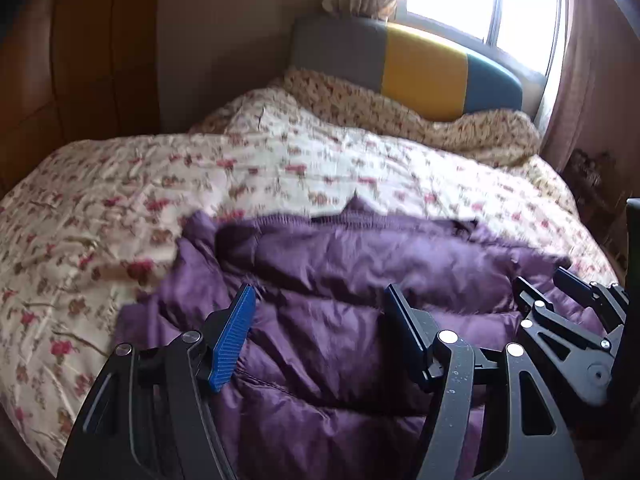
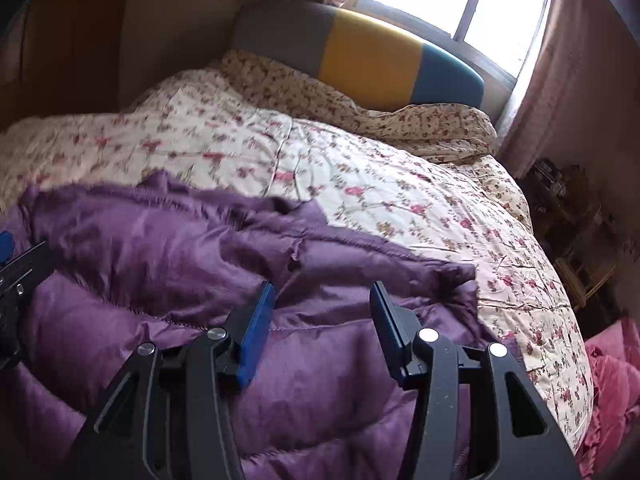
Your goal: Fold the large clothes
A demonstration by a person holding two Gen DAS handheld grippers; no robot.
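Both hand-held grippers, left [image 1: 318,316] and right [image 2: 322,312], hover spread over the jacket [image 1: 360,280], lying on the bed [image 1: 120,184] for folding.

The left gripper [image 1: 320,312] is held with its jaws spread wide apart, one blue-padded finger [image 1: 234,338] seen on the left and the other finger [image 1: 404,328] on the right, and nothing is gripped between them. The right gripper [image 2: 322,308] is likewise held open, its two fingers parted with nothing clamped between the pads. Both are carried side by side and pointed forward and slightly downward, the right gripper [image 1: 572,304] being seen just beside the left one at the edge of the left wrist view.
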